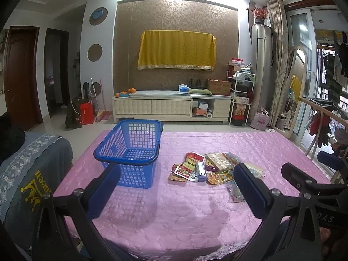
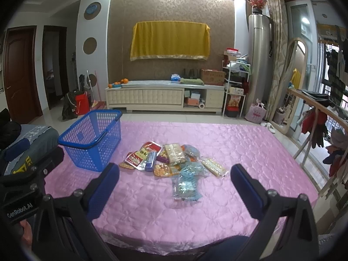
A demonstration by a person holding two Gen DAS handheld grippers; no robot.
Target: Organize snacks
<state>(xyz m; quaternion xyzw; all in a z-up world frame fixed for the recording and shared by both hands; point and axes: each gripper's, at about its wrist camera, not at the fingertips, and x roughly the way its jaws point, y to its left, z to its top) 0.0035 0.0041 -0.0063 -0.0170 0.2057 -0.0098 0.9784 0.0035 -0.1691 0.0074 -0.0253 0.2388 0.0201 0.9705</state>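
I am holding my left gripper [image 1: 174, 187] and right gripper [image 2: 175, 184] gaping wide, both gripping nothing; glossy snack packets [image 2: 171, 161] are lying heaped beside the mesh blue basket [image 2: 91, 139]

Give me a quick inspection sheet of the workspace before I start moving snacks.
Surface: pink quilted cover, flat, bare near the grippers.
Job's things: blue basket upright and empty, at the left; snack pile loose in the middle, apart from the basket; blue packet nearest the front edge.
Clutter: nothing seen on the cover beyond the snacks.
Grippers: left gripper open, empty, above the cover; right gripper open, empty, facing the pile.
Cables: nothing seen.
Surroundings: TV cabinet behind, sofa arm at the left, clothes rack at the right.
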